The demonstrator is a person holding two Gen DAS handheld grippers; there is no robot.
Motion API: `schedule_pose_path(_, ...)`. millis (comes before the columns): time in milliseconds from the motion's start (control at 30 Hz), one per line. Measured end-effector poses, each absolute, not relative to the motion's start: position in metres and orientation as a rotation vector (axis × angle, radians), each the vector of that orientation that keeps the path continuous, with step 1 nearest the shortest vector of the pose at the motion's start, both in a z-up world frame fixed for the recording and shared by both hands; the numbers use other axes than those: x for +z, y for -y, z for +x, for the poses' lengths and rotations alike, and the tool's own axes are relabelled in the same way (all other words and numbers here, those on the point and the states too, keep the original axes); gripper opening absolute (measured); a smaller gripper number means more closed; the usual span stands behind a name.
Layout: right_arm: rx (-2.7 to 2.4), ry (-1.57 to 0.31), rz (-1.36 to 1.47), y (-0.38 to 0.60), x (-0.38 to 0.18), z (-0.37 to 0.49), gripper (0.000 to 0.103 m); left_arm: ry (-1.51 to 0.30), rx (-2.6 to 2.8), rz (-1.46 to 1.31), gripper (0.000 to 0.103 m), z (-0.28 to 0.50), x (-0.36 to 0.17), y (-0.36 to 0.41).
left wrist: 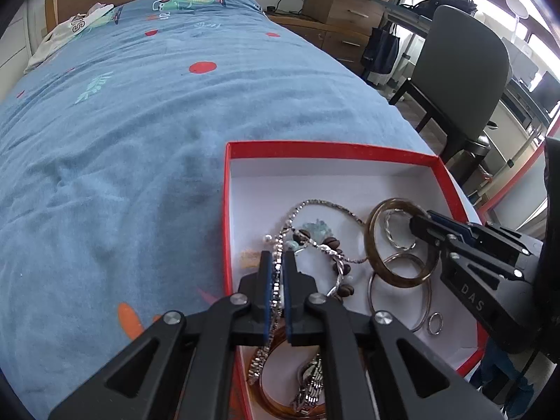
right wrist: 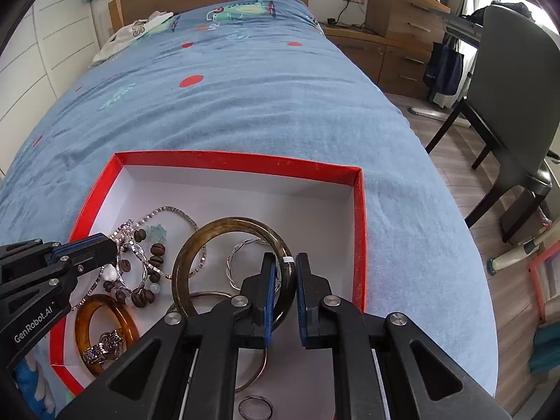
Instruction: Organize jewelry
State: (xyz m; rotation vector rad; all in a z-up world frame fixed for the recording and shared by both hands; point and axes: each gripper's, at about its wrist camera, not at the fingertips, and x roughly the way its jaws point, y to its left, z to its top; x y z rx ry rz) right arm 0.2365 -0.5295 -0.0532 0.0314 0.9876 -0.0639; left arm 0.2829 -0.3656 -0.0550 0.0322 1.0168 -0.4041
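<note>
The olive bangle (right wrist: 233, 255) is straddled by the right gripper (right wrist: 283, 294), its fingers spread, while the rhinestone chain (left wrist: 276, 276) is pinched by the left gripper (left wrist: 276, 280)

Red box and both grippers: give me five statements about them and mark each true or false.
1. The red box sits on a blue bedspread. True.
2. The left gripper is wide open above the box. False: its jaws are shut on a silver chain.
3. The right gripper has its fingers on either side of the dark olive bangle. True.
4. The orange bangle lies on the bedspread outside the box. False: it lies inside the box, in the near left corner.
5. The box is divided into compartments. False: it is one open white interior.
</note>
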Motion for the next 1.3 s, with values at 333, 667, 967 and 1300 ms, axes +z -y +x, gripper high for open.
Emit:
schedule_pose_path(333,-0.054,-0.923,0.065,0.525,-0.036,0.228,0.052,-0.971,-0.434,-0.005,0.043,0.272,-0.027,0.360)
schedule_pose_path(667,-0.098,-0.875,0.148,0.525,-0.010,0.186,0.063,-0.915,-0.365,-0.016,0.044,0.240,0.014,0.319)
schedule_pose_path(967,-0.091,-0.821,0.165,0.487,0.022,0.131,0.078,-0.861,-0.258,-0.002,0.049,0.185,0.041,0.261)
schedule_pose_path(1300,-0.029,-0.792,0.135,0.409,0.044,0.074,0.089,-0.810,-0.148,-0.002,0.054,0.128,0.064,0.181)
